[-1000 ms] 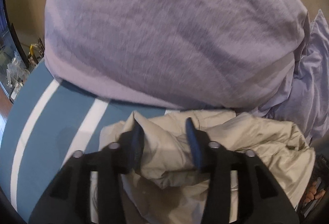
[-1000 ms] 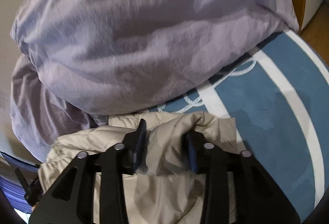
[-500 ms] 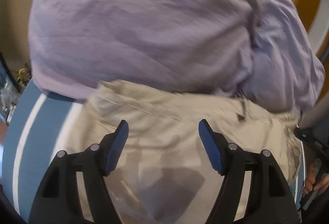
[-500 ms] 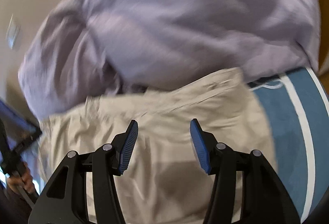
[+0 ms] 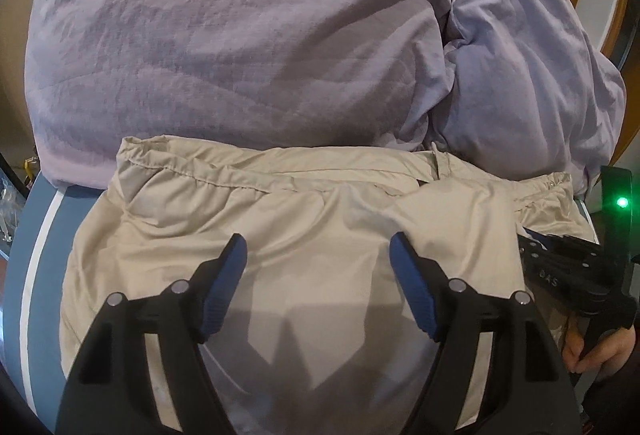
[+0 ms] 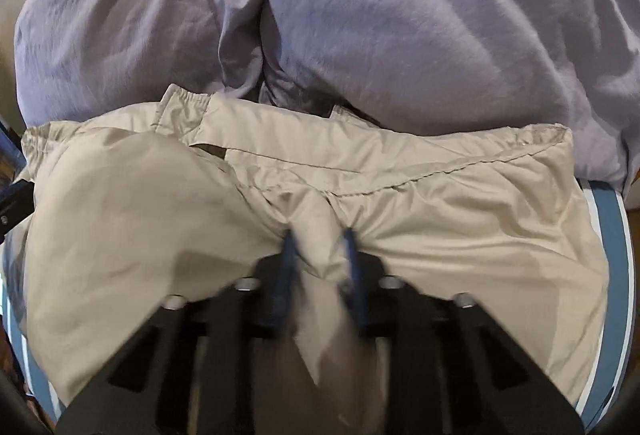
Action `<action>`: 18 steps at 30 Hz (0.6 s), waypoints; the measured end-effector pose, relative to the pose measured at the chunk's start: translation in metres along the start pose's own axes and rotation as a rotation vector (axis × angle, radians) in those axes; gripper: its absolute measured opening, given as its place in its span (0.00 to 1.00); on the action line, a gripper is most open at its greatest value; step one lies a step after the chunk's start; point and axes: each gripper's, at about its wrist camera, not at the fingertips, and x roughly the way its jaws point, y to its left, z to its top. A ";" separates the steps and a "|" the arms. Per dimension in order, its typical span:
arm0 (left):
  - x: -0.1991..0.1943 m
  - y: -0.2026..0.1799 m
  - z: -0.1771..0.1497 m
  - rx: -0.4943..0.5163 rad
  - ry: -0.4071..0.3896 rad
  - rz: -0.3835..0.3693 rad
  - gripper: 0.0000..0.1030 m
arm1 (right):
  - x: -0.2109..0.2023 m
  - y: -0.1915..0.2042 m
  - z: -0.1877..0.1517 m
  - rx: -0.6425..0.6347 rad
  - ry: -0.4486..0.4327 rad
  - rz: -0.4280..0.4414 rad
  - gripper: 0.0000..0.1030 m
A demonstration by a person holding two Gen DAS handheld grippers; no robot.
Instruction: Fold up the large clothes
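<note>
Left tongs (image 5: 318, 255) hovering spread wide over beige garment (image 5: 320, 211), gripping nothing; right tongs (image 6: 318, 251) pinching a fabric ridge, blurred. Garment lying flat on blue striped surface (image 5: 38, 235), waistband at 12 o'clock touching lavender bedding (image 5: 240, 27). Best lifting evenly, avoiding bunching.

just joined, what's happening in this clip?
A person with a hand-held gripper in each hand is folding a beige garment on a blue-and-white striped surface, beside a lilac duvet. The left hand-held gripper hangs open above the cloth, gripping nothing. The right hand-held gripper is pinching a fold of the garment; its view is motion-blurred.
</note>
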 end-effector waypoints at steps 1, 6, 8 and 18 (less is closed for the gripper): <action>0.000 -0.001 0.000 0.002 -0.003 0.002 0.73 | 0.000 0.000 0.003 0.001 -0.009 -0.008 0.07; 0.001 -0.003 0.002 0.013 -0.020 0.016 0.74 | 0.006 -0.008 0.022 0.049 -0.041 -0.031 0.04; 0.003 -0.003 0.004 0.011 -0.020 0.024 0.75 | 0.010 -0.014 0.029 0.077 -0.040 -0.030 0.04; 0.034 0.010 0.007 -0.002 -0.002 0.129 0.76 | 0.026 -0.017 0.029 0.105 -0.023 -0.018 0.05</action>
